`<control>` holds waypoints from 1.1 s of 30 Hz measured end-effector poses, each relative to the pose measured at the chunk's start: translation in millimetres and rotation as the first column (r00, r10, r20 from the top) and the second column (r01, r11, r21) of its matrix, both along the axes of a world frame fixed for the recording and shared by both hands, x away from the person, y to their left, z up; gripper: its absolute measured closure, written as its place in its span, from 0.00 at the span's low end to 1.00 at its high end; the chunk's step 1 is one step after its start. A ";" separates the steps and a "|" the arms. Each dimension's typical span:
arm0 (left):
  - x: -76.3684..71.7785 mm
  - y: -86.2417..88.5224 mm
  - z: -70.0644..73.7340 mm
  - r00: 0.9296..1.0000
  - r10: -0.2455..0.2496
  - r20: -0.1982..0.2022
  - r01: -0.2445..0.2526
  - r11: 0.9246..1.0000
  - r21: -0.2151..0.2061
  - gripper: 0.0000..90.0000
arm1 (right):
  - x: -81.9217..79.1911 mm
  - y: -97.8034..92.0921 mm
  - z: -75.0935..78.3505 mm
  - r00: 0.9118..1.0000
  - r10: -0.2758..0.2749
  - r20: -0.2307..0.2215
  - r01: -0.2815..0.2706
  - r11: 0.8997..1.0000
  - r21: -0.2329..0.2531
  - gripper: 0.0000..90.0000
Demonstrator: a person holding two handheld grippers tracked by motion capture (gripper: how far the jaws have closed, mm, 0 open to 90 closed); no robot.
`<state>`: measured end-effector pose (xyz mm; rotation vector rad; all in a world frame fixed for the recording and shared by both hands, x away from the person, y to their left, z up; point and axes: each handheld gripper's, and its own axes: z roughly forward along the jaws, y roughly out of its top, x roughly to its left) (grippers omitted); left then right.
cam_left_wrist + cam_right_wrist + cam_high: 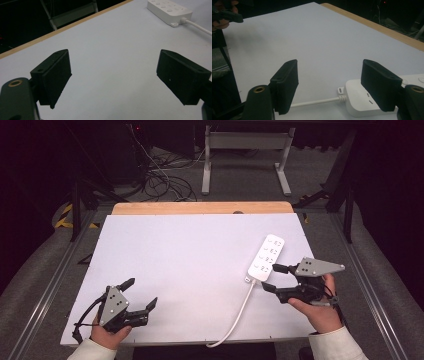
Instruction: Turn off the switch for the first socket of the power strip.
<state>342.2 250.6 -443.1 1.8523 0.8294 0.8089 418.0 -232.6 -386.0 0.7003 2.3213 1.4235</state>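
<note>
Glossy white plastic power strip (267,257) on matt white table (190,270)

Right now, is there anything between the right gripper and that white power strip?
Nothing visible. The right gripper is open at the cable end of the power strip, with only bare white table between them. Its cable trails off towards the table's near edge, below the gripper rather than across its path.

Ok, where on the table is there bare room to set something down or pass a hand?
The white table top is bare from the left gripper across to the power strip, and up to the wooden far edge. The crowded spot is the right side, where the power strip, its cable and the open right gripper sit together.
</note>
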 end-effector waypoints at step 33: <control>-2.5 2.7 -3.9 1.000 -0.007 -0.022 0.007 1.000 -0.010 0.14 | -13.7 -18.7 -87.2 0.997 -0.035 -0.063 0.037 0.999 0.040 0.27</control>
